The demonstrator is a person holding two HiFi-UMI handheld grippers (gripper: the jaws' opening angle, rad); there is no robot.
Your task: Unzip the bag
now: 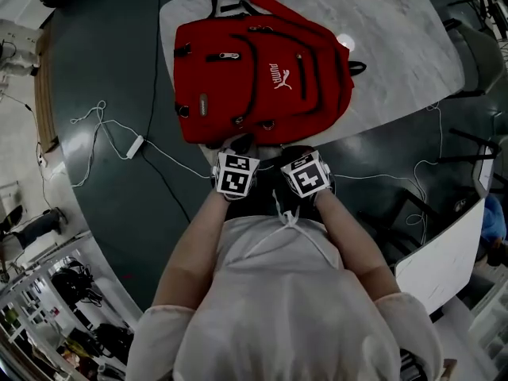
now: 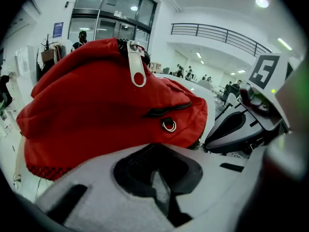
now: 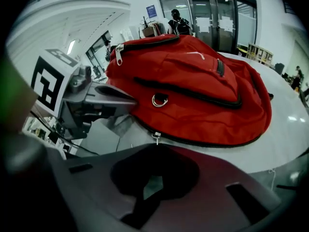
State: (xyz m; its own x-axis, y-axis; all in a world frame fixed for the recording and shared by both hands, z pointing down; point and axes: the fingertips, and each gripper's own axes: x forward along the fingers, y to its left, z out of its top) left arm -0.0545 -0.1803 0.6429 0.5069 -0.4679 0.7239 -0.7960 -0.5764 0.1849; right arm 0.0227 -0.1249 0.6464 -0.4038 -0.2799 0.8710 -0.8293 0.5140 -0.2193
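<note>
A red backpack (image 1: 258, 74) lies flat on the marble table (image 1: 397, 46), its bottom end toward me. My left gripper (image 1: 240, 145) and right gripper (image 1: 295, 151) sit side by side at the table's near edge, just short of the bag. In the left gripper view the bag (image 2: 96, 100) fills the frame, with a silver zipper pull (image 2: 137, 66) standing on top and a metal D-ring (image 2: 169, 125) lower down. The left gripper (image 2: 155, 151) is shut and empty. In the right gripper view a small zipper pull (image 3: 156, 137) hangs at the bag's lower seam, just beyond the shut right gripper (image 3: 157, 151).
White cables and a power adapter (image 1: 133, 145) trail on the dark floor left of the table. A black cable (image 1: 159, 94) runs beside the table's edge. A chair (image 1: 476, 54) stands at the far right and a white panel (image 1: 444, 252) at the near right.
</note>
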